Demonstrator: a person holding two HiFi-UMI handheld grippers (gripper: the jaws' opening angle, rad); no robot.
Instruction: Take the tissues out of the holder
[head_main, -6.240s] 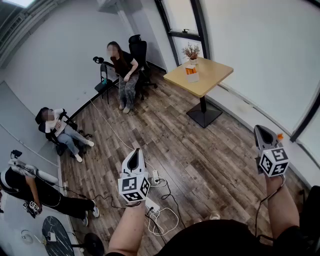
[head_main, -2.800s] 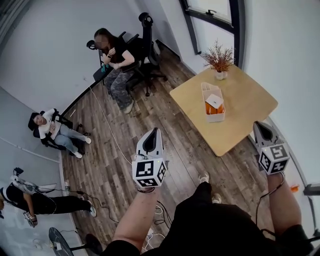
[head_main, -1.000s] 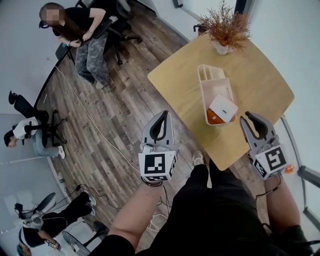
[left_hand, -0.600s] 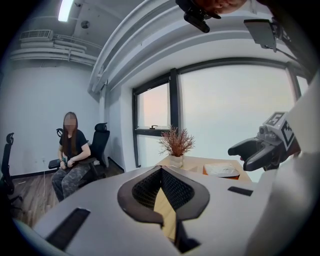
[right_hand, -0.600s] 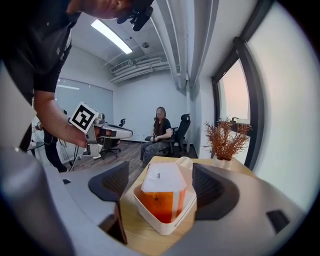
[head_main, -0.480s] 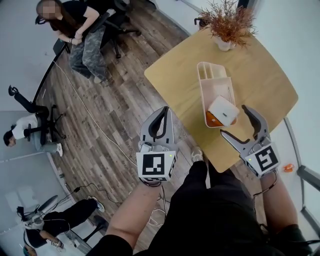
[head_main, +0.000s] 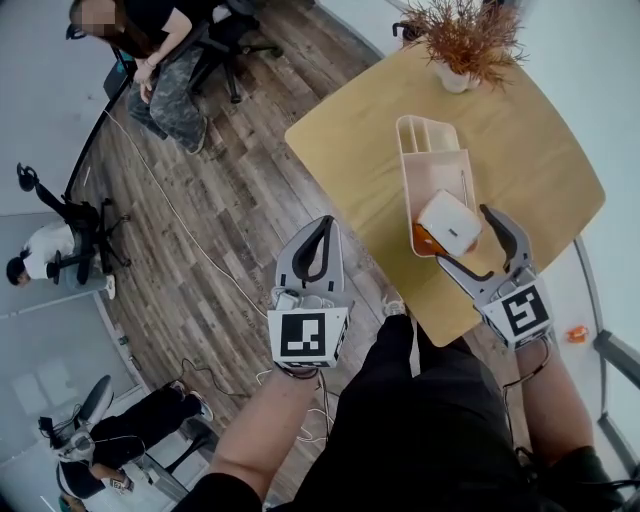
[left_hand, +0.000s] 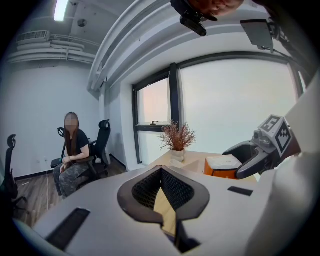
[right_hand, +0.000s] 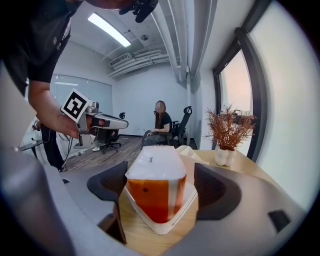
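An orange tissue pack with a white top (head_main: 447, 222) (right_hand: 155, 185) stands in the near end of a cream holder (head_main: 432, 165) (right_hand: 165, 225) on the wooden table (head_main: 370, 150). My right gripper (head_main: 464, 238) (right_hand: 161, 187) is at that near end. Its jaws are opening and stand wide on either side of the pack, and the pads do not touch it. My left gripper (head_main: 312, 255) (left_hand: 161, 170) is shut and empty, held above the floor left of the table. In the left gripper view the pack (left_hand: 222, 165) and the right gripper (left_hand: 250, 155) show at the right.
A dried plant in a white vase (head_main: 462, 45) (right_hand: 227, 135) stands at the table's far end beyond the holder. The table's near corner is just in front of my legs. A person sits on a chair (head_main: 150, 50) at the far left, with cables on the wooden floor.
My right gripper's jaws went from shut to wide open and moved up to the holder's near end, so the pack now sits between them. The left gripper stayed shut.
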